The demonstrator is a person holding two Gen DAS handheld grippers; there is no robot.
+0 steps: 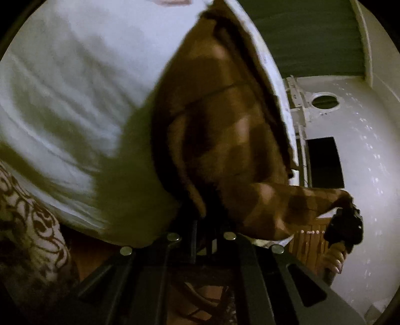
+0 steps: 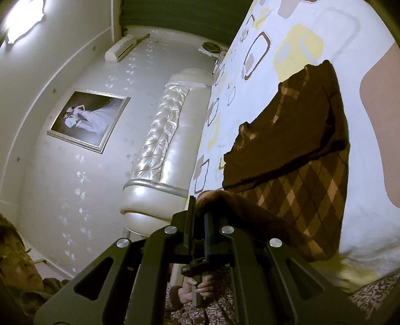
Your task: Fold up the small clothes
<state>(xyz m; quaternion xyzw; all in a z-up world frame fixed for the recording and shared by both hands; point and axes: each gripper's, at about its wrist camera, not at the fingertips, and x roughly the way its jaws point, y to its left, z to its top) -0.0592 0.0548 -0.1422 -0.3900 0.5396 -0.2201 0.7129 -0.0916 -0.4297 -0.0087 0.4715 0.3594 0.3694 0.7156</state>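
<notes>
Both hand-held grippers, left (image 1: 200,225) and right (image 2: 200,215), pinch the brown checked garment (image 2: 300,155).

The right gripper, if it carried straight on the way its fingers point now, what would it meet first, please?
The right gripper is shut on the brown checked garment, so that cloth is already against it. Beyond its tips the line seems to follow the edge of the patterned bedsheet towards the tufted headboard; depth is unclear.

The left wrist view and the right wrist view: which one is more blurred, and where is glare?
Left wrist view: strong motion blur smears the brown checked garment and the bedsheet. Right wrist view: sharper; glare from the ceiling lamp and on the shiny headboard.
</notes>
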